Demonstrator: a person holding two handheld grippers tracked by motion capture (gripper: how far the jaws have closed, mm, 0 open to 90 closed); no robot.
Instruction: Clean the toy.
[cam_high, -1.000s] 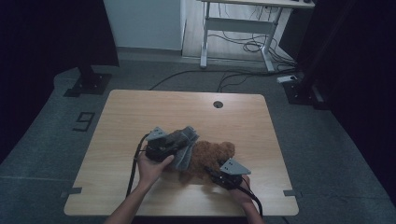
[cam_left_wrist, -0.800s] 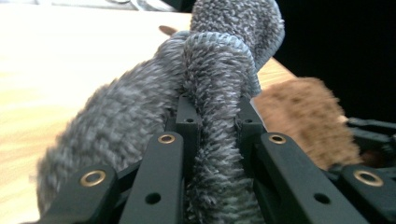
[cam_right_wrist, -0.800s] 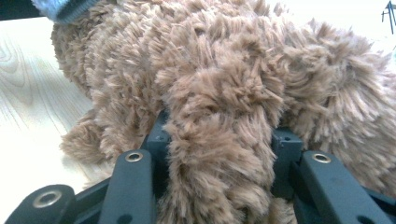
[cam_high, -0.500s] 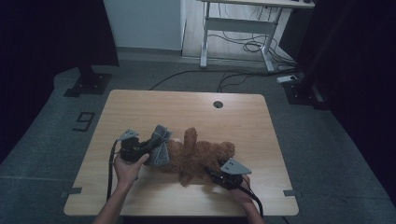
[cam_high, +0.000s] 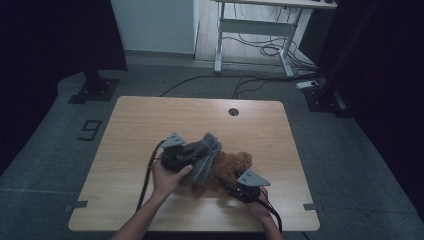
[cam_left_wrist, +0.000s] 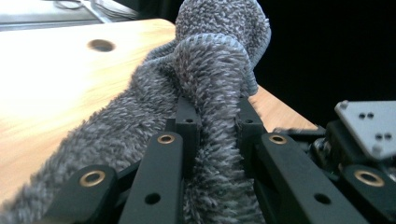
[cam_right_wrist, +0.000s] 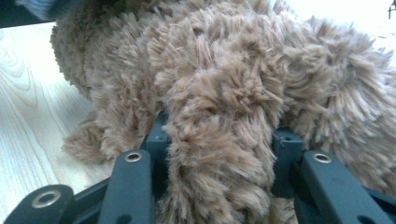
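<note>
left gripper (cam_left_wrist: 212, 126): jaws clamped on grey cloth (cam_high: 206, 155) above bear | right gripper (cam_right_wrist: 217, 144): jaws pinching brown plush bear (cam_high: 234, 167) on table (cam_high: 150, 120) | risk: cloth slips; thin fold held; bear may drag

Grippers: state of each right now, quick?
Left gripper: shut on the grey fuzzy cloth.
Right gripper: shut on the brown plush toy, which lies on the table.

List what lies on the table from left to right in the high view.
left gripper → grey towel → brown plush toy → right gripper
</note>
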